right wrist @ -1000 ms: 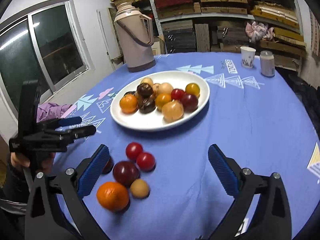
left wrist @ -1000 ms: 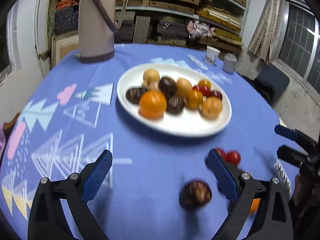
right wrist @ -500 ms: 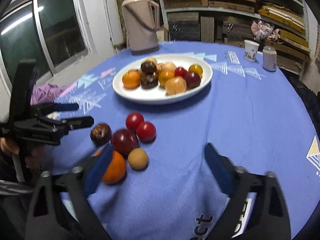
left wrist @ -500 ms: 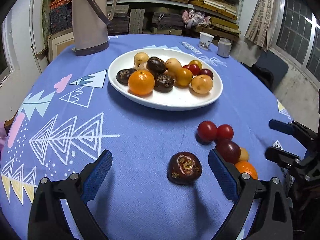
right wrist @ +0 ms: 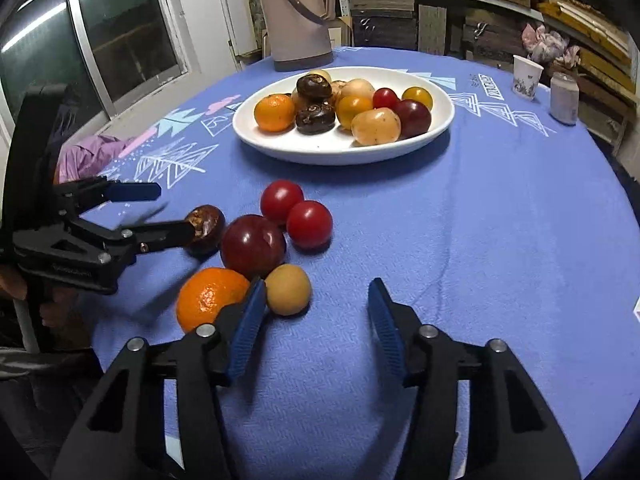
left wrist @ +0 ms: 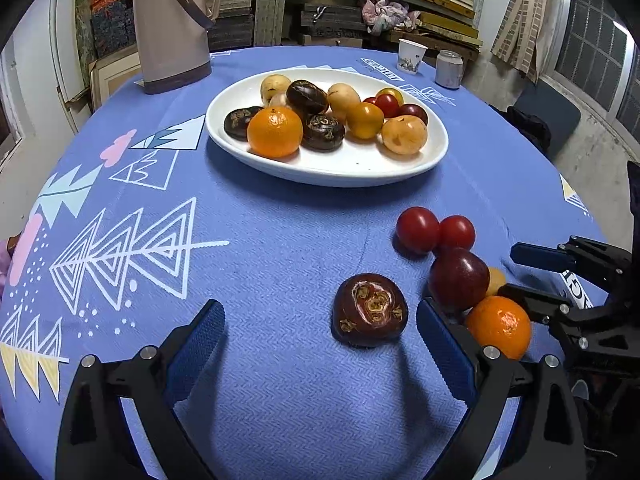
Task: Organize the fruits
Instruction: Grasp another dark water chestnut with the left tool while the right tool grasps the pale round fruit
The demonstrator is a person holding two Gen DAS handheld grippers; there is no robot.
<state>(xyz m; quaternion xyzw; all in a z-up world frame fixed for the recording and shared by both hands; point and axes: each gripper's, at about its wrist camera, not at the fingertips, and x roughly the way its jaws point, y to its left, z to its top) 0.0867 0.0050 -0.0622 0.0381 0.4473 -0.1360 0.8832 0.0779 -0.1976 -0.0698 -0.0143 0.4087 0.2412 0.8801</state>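
Note:
A white plate (left wrist: 434, 156) (right wrist: 444, 122) holding several fruits sits mid-table on the blue cloth. Nearer lie loose fruits: two red tomatoes (right wrist: 296, 210), a dark red plum (right wrist: 253, 246), an orange (right wrist: 210, 298), a small tan fruit (right wrist: 288, 289) and a dark brown fruit (left wrist: 370, 310) (right wrist: 206, 226). My left gripper (left wrist: 320, 320) (right wrist: 172, 212) is open, low over the cloth, with the brown fruit between its fingers near the right one, untouched. My right gripper (right wrist: 316, 304) (left wrist: 516, 274) has its jaws closing; the tan fruit lies at its left fingertip (right wrist: 252, 306), not pinched.
A tall beige thermos (left wrist: 170, 24) stands behind the plate. At the far right are a paper cup (right wrist: 527, 72) and a small jar (right wrist: 564, 98). Stacked shelves line the back wall. A purple cloth (right wrist: 86, 156) lies off the table's left edge.
Both grippers have sunk closer to the loose fruits. The brown fruit now lies between the left fingers. The right jaws have narrowed a good deal.

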